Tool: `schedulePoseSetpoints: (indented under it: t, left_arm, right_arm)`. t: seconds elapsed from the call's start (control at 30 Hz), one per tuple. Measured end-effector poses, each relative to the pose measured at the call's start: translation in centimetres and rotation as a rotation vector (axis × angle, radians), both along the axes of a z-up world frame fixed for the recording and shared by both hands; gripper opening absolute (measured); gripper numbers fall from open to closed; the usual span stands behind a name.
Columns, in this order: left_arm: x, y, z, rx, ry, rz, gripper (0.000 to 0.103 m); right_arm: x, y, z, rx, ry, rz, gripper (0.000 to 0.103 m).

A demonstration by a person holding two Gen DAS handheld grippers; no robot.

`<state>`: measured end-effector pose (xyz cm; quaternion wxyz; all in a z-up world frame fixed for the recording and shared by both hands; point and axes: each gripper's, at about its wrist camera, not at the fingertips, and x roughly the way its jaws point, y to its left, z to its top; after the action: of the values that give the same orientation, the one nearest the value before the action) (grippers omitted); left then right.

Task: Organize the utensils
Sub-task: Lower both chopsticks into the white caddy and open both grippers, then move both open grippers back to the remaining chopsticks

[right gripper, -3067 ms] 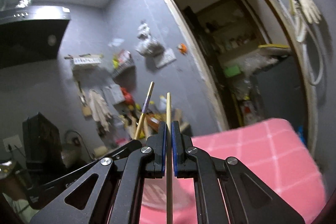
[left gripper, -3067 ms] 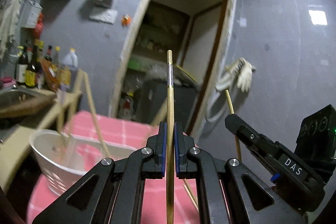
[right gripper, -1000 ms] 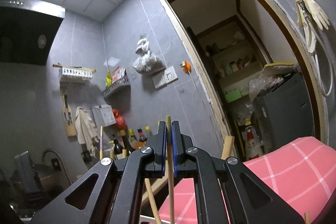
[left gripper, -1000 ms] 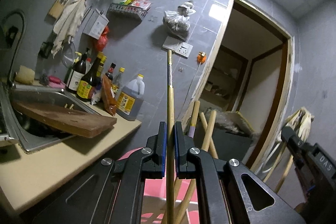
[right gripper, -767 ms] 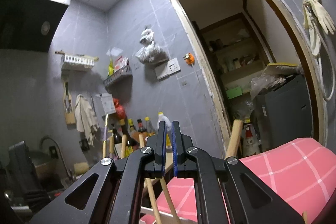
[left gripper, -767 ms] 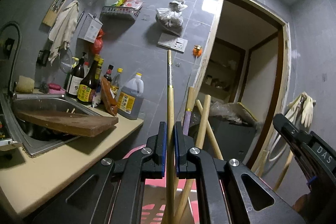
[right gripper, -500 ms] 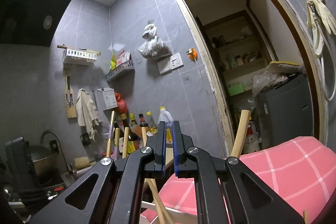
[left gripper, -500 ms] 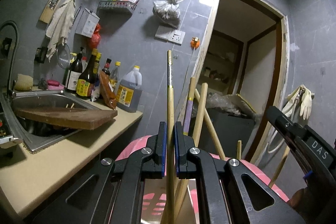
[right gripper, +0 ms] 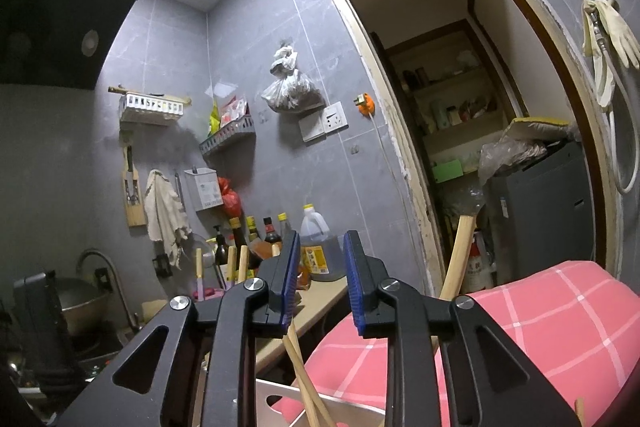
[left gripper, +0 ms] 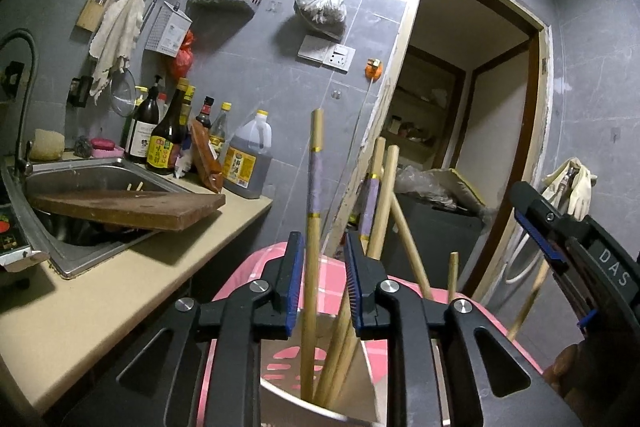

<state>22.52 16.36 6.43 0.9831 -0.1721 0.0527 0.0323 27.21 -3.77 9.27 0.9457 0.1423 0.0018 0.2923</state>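
My left gripper is open. A chopstick with a purple band stands between its spread fingers, its lower end in the white holder below. Several other chopsticks lean in the same holder. My right gripper is open and empty above the holder's white perforated rim. Chopsticks and a thicker wooden handle rise behind it. The right gripper also shows at the right edge of the left wrist view.
The holder stands on a table with a pink checked cloth. To the left are a beige counter, a steel sink with a wooden board across it, and bottles. An open doorway is behind.
Both grippers have opened. The chopstick that the left one held now stands loose in the holder. The right gripper's chopstick had dropped out of its fingers a little earlier.
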Motion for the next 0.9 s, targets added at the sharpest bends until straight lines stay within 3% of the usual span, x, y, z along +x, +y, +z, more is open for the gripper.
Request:
schedulePoseSetpoints:
  t: [0.17, 0.33, 0.5, 0.6, 0.7, 0.83, 0.9]
  left_arm:
    - [-1.1, 0.1, 1.2, 0.005, -0.013, 0.0, 0.03]
    - [-2.1, -0.3, 2.4, 0.018, -0.009, -0.013, 0.039]
    - [-2.8, -1.6, 3.1, 0.049, 0.005, -0.043, 0.05]
    - [-3.4, -3.0, 3.3, 0.064, 0.015, -0.068, 0.053]
    - [-4.1, -4.5, 3.7, 0.08, 0.018, -0.1, 0.062]
    - [-4.6, -6.5, 3.8, 0.084, 0.033, -0.157, 0.067]
    - [-4.8, -7.7, 3.8, 0.088, 0.038, -0.19, 0.075]
  right_arm:
    - [-0.7, -0.5, 0.8, -0.042, 0.002, -0.007, 0.026]
    - [-1.9, -2.6, 1.5, -0.07, 0.006, -0.04, 0.047]
    - [-3.1, -5.2, 1.9, -0.096, 0.032, -0.07, 0.06]
    - [-3.9, -6.8, 2.1, -0.099, 0.052, -0.087, 0.074]
    - [-4.7, -8.3, 2.5, -0.111, 0.058, -0.11, 0.08]
    - [-6.1, -10.2, 2.6, -0.151, 0.052, -0.147, 0.086]
    - [-6.9, -11.5, 2.5, -0.165, 0.053, -0.17, 0.091]
